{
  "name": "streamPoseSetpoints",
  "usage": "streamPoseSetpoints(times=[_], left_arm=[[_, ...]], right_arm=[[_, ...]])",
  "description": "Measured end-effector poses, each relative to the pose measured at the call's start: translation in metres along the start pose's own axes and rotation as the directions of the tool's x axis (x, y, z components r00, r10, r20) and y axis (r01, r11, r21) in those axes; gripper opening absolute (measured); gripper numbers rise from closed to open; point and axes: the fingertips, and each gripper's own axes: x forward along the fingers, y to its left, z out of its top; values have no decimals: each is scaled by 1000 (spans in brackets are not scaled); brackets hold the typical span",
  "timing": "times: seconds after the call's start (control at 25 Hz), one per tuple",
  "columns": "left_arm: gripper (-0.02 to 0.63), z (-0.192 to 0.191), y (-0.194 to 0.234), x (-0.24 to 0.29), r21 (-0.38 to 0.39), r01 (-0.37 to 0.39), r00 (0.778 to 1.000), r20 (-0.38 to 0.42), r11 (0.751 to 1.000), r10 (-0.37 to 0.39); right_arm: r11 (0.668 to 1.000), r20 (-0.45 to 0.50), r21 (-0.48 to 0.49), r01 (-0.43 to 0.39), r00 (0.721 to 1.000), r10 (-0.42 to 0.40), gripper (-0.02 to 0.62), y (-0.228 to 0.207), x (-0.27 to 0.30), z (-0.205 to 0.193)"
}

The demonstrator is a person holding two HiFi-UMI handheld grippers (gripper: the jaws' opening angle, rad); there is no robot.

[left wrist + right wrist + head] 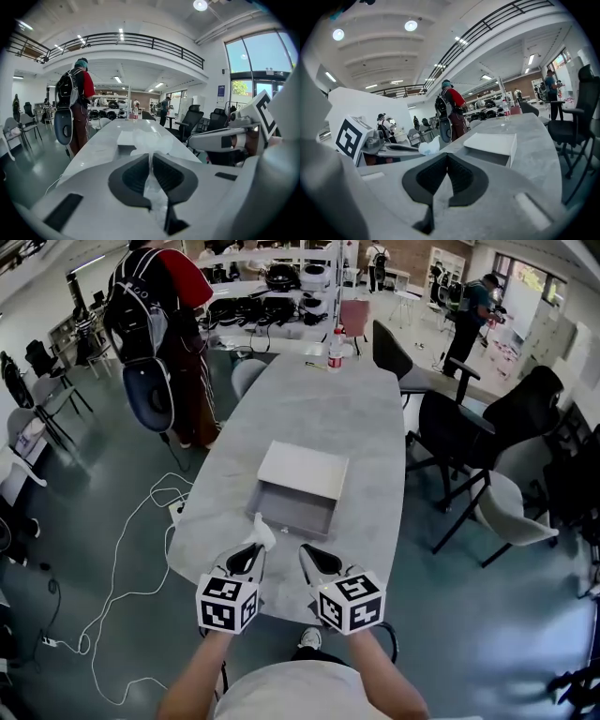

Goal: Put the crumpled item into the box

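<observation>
Left tool [151,158]: jaws clamped on crumpled item [151,139], white, translucent, protruding ahead of the tips. Right tool [446,158]: jaws together, nothing between. Box [298,491]: open, on counter [347,409], just ahead of both tools

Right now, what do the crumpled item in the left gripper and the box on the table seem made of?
Crumpled item: probably thin plastic film, slightly glossy. It looks translucent and whitish, with soft creases. Box: likely matte white cardboard, going by its flat stiff panels, crisp edges and lack of shine.
</observation>
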Motion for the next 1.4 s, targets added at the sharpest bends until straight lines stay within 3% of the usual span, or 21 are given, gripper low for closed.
streamPoseSetpoints(times=[0.44, 0.64, 0.8, 0.96, 1.08, 1.24, 1.4], left_arm=[[29, 12, -3, 51, 75, 10, 998, -68, 997, -5], [29, 13, 3, 73, 179, 84, 990, -130, 980, -61], [29, 15, 12, 93, 252, 178, 974, -181, 951, -134], [29, 15, 21, 114, 302, 281, 948, -235, 911, -214], [29, 13, 25, 128, 354, 353, 924, -276, 866, -264], [29, 7, 26, 147, 405, 455, 881, -330, 793, -337], [29, 0, 27, 161, 471, 539, 837, -395, 699, -379]], right_arm=[[999, 5, 36, -7, 1000, 7, 5, -48, 17, 15], [997, 7, 58, 48, 999, -49, 5, -60, 23, 14], [989, 7, 85, 119, 993, -120, 5, -68, 36, 15], [977, 15, 99, 190, 981, -192, 5, -72, 49, 20], [962, 17, 114, 248, 968, -251, 5, -76, 55, 22], [939, 10, 132, 319, 947, -323, 5, -81, 63, 21], [907, 3, 155, 391, 918, -396, 5, -83, 69, 18]])
